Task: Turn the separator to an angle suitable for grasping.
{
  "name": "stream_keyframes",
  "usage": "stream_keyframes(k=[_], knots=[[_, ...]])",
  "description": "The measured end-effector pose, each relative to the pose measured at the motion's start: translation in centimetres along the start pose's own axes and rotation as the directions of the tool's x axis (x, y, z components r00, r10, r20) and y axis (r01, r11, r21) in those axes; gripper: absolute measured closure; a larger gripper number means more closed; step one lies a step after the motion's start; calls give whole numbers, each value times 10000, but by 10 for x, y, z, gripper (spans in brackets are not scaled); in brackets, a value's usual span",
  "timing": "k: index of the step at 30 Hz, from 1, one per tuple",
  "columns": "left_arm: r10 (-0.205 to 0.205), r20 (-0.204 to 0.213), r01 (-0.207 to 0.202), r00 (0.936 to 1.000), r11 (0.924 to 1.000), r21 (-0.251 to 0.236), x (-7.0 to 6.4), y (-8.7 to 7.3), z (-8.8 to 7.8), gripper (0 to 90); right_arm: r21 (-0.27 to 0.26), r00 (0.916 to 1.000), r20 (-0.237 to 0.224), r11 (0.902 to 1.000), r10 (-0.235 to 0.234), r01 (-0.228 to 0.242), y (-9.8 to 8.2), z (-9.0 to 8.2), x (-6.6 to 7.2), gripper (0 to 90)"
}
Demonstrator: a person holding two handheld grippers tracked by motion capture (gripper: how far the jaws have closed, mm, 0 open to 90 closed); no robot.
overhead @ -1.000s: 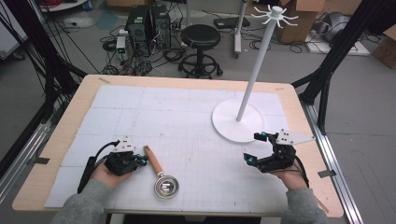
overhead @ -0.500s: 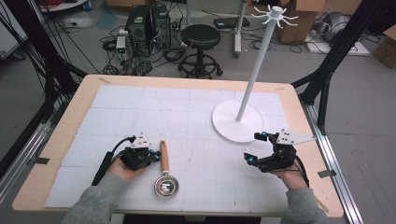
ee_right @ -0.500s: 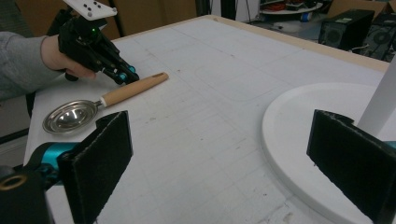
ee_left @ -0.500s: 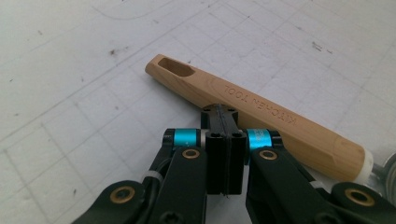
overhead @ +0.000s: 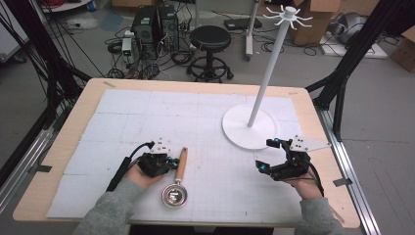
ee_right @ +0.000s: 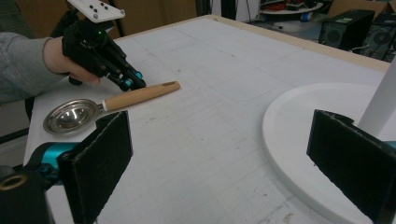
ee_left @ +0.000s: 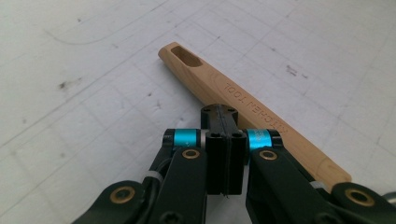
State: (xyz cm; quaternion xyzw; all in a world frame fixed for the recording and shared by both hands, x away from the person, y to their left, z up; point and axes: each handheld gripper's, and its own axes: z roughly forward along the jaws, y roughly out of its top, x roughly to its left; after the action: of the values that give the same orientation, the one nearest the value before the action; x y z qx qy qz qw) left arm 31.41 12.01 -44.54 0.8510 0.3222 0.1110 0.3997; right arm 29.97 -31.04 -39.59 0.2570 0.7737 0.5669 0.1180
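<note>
- We saw a small steel strainer with a pale wooden handle (overhead: 179,169) lying flat on the white gridded counter (overhead: 205,122), near its front edge.
- We read "KITCHEN TOOL" stamped along the handle (ee_left: 243,100).
- Our left tongs (overhead: 169,161) were clenched empty, tips against the handle's side.
- Our right tongs (overhead: 266,155) stood released beside the white round-based pole stand (overhead: 248,128).

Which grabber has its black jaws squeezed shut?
The left gripper, beside the wooden spoon handle. The right gripper holds its jaws wide apart.
</note>
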Motion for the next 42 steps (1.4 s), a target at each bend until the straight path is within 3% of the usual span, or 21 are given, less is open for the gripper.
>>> stream_keyframes(k=[8,12,18,25,37,42], knots=[[397,361,-407,9986,9988,271,-12,13,11,896,-26,10000,11,10000,1,-1,0,0,0,61],[229,535,-247,9983,9991,340,-16,18,17,896,-37,10000,6,10000,23,-23,0,0,0,60],[184,547,-210,9983,9987,469,-13,24,23,896,-33,10000,4,10000,10,-10,0,0,0,61],[124,885,-176,9960,9981,583,-9,34,33,895,-10,10000,18,10000,48,-48,0,-1,0,60],[541,648,-587,9964,9957,717,-17,46,46,895,-25,10000,30,10000,36,-36,0,-1,0,61],[458,758,-517,9961,9956,784,-19,49,48,895,49,10000,23,10000,47,-47,0,0,0,61]])
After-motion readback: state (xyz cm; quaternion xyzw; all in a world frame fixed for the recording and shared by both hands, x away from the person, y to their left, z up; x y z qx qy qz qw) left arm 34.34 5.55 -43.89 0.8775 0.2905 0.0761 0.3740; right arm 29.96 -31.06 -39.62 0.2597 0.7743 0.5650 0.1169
